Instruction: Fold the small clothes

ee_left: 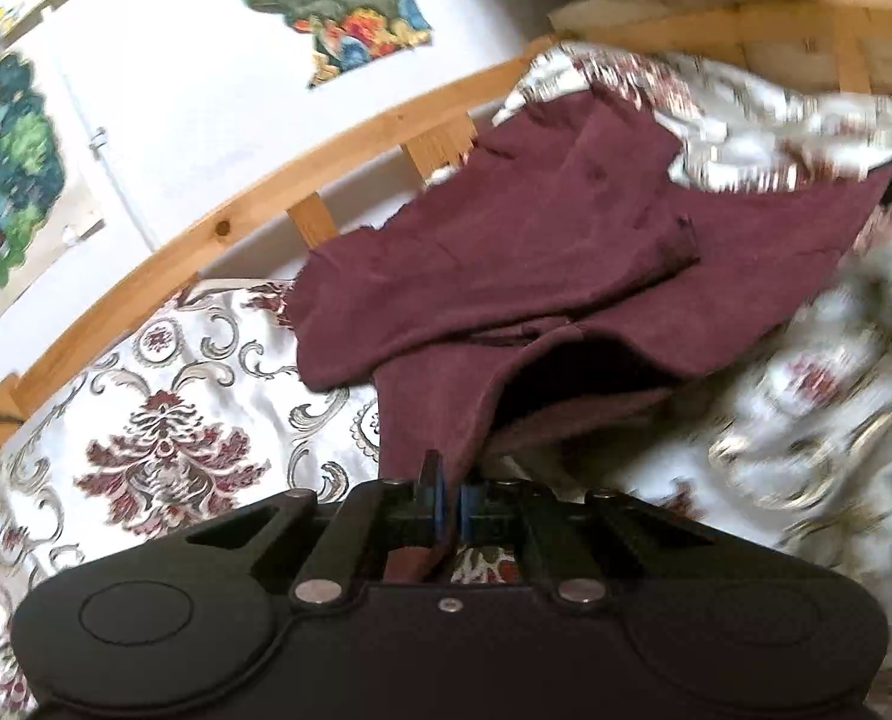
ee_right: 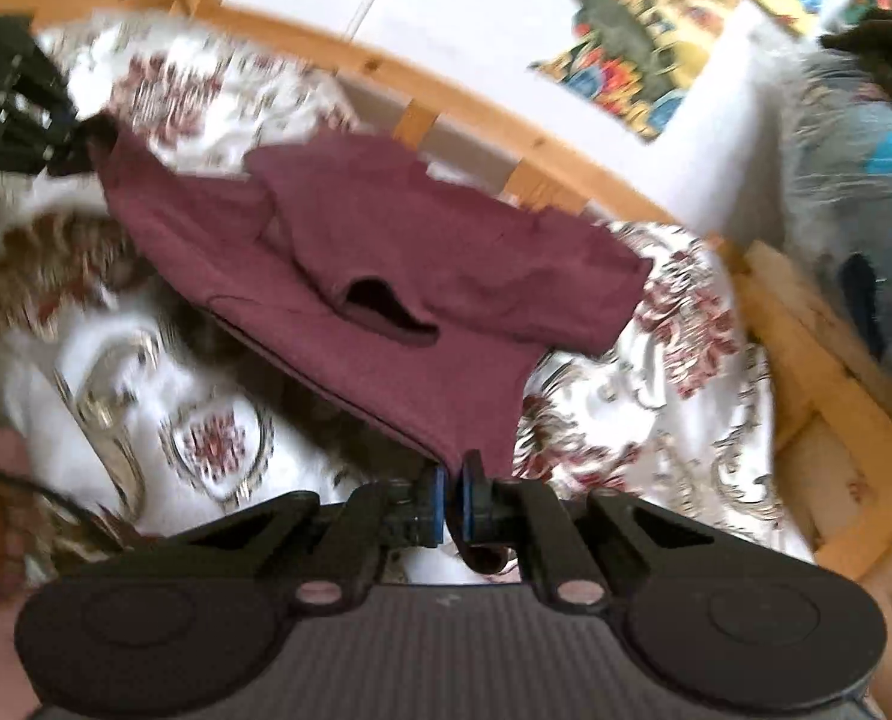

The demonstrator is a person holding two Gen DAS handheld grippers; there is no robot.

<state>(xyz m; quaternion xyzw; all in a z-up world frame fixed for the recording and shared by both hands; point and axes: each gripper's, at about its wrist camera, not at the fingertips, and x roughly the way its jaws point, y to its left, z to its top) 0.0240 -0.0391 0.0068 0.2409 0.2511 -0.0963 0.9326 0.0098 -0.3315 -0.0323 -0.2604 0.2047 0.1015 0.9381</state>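
A small maroon shirt [ee_left: 506, 252] lies across a white bedspread with a dark red floral pattern [ee_left: 164, 420]. My left gripper [ee_left: 449, 507] is shut on a near corner of the shirt, and the cloth rises from the bed into its blue pads. In the right wrist view the same maroon shirt [ee_right: 386, 276] spreads out with its neck opening showing. My right gripper [ee_right: 451, 507] is shut on the shirt's other near corner. The left gripper [ee_right: 56, 138] appears at the far left, holding its corner lifted.
A wooden bed rail [ee_left: 266, 204] curves behind the shirt, with a white wall and colourful pictures [ee_left: 338, 6] beyond. In the right wrist view a wooden frame [ee_right: 818, 360] and a pile of bagged items [ee_right: 866, 150] stand at the right.
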